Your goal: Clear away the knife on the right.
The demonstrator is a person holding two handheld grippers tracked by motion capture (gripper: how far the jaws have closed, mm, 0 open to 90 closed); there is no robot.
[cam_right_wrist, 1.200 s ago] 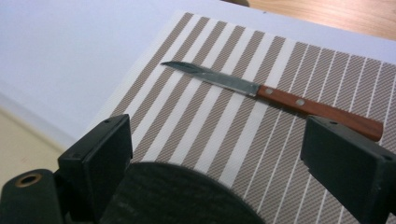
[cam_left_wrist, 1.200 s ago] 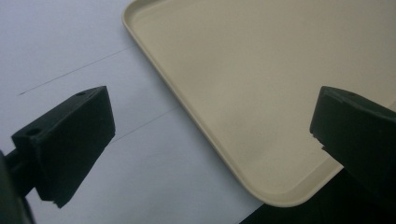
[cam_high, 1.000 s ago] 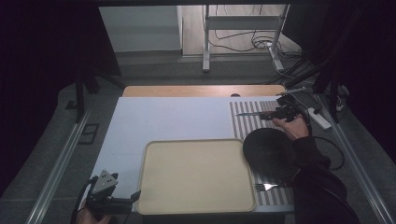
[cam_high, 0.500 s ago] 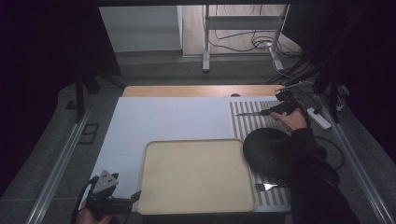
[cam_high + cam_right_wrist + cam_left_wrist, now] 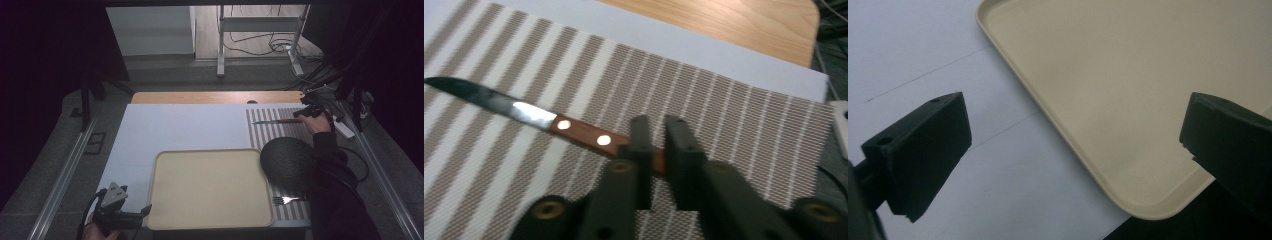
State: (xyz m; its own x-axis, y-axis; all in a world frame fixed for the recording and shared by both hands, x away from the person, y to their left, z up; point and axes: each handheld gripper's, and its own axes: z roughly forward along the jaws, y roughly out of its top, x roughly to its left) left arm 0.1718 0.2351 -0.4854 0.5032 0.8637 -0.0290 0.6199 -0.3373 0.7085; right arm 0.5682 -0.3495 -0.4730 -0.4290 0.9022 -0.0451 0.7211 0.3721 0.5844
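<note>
1. Where the table [image 5: 175,125] carries a white sheet, a striped mat [image 5: 280,131] covers its right side.
2. Near the front edge lies a cream tray [image 5: 210,187], bare; its corner shows in the left gripper view.
3. Just right of the tray, a dark round plate [image 5: 287,160] sits on the mat.
4. At the front left corner, the left gripper [image 5: 135,216] hovers just beside the tray, fingers [image 5: 923,150] spread wide, grasping nothing.
5. At the far right, the right gripper [image 5: 655,145] has its fingers clenched on the handle of a knife [image 5: 534,116], whose blade lies over the mat.
6. A fork [image 5: 286,200] lies on the mat below the plate.
</note>
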